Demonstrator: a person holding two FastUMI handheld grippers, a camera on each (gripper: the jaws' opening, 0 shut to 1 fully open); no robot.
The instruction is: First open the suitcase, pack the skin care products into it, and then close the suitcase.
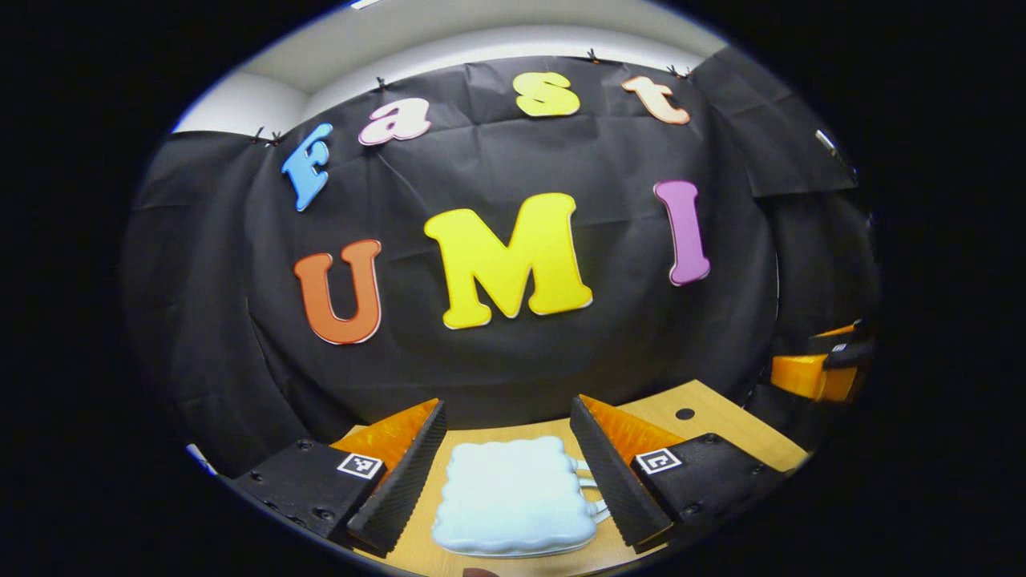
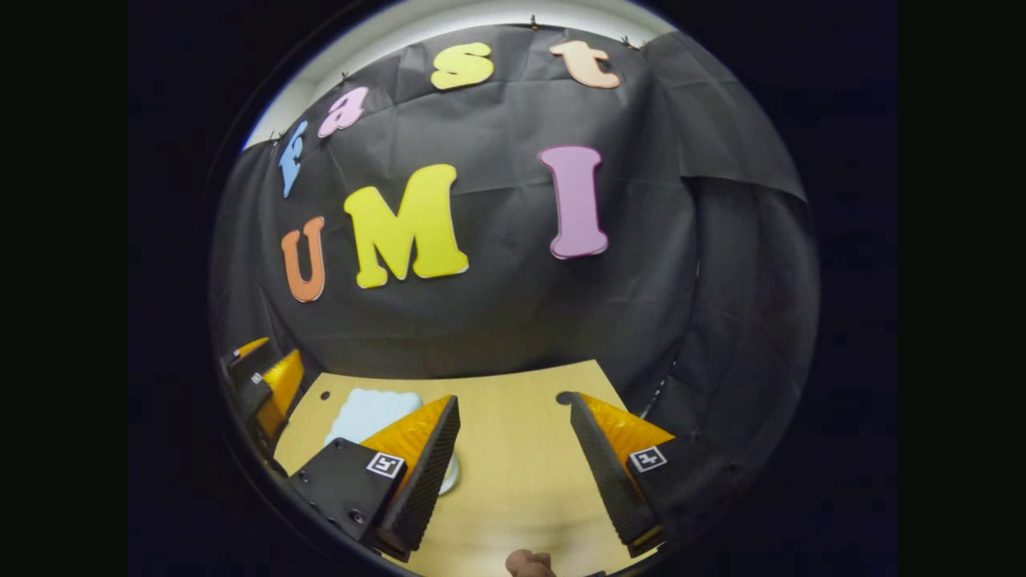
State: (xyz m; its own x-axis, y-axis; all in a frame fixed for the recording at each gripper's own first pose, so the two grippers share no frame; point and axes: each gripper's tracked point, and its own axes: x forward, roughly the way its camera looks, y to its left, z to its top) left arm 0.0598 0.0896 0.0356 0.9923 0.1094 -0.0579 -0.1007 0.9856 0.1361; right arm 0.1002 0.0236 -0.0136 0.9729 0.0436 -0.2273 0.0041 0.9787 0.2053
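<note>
On the wooden worktop [image 1: 705, 417], starting at the left, the left claw [image 1: 506, 473] hangs above the small pale-blue suitcase [image 1: 513, 497] with its fingers spread wide, released and holding nothing; the case lies flat and closed between the two fingers in the left gripper view, touched by neither. Its lid has a scalloped, wavy outline, and a pale handle [image 1: 589, 493] sticks out of its right-hand edge, just beside the right finger. It looks to be a small, light, hard-shelled moulded case with a smooth surface, so it would likely slide on the wood when pushed, and a flat pinch on the lid would probably slip. The lid's edge on the handle side or the handle itself seem the best places to take hold, while the other claw steadies the body. Moving right, in the right gripper view the same suitcase [image 2: 373, 417] lies toward the worktop's left part, partly behind that view's left finger, with the left claw [image 2: 264, 385] beside it at the far left edge. The right claw [image 2: 513, 473] is likewise spread open and empty over bare wood. I cannot make out any skin care products, and opening is not yet begun.
</note>
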